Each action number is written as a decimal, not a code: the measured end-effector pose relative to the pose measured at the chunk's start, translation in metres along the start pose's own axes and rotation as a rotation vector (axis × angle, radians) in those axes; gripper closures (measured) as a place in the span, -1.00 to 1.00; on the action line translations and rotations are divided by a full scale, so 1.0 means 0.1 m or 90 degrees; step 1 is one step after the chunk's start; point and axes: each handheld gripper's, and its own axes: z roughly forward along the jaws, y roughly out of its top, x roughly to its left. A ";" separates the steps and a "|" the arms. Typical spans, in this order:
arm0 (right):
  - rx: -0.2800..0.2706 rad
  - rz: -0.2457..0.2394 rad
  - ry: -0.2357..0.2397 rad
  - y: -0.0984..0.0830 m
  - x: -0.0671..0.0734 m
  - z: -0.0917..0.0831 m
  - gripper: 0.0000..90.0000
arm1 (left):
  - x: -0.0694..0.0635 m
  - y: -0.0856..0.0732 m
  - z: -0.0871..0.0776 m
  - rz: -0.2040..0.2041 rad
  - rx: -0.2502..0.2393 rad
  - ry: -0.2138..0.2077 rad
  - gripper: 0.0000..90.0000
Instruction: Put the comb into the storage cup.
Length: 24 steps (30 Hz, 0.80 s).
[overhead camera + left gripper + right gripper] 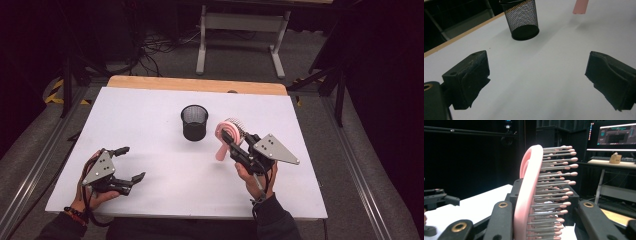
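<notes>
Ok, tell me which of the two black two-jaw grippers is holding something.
The right gripper: its jaws are clamped on the pink hairbrush with metal bristles. The left gripper stands open with nothing between its jaws, low over the white table.

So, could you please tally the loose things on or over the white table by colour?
Black: 1, the mesh cup standing upright on the table.
Pink: 1, the hairbrush held in the right gripper.
Total: 2.
</notes>
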 end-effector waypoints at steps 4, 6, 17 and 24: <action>-0.008 -0.003 -0.006 0.05 -0.03 0.02 0.40 | 0.00 -0.05 -0.02 -0.002 0.001 -0.007 -0.85; -0.011 -0.002 -0.011 0.06 -0.05 0.04 0.40 | 0.01 -0.07 -0.03 -0.004 0.004 -0.006 -0.85; -0.021 0.011 -0.030 0.23 -0.25 0.13 0.40 | 0.04 -0.10 -0.09 -0.025 -0.008 -0.010 -0.87; -0.029 0.011 -0.033 0.36 -0.31 0.24 0.40 | 0.07 -0.12 -0.10 -0.028 -0.003 -0.006 -0.87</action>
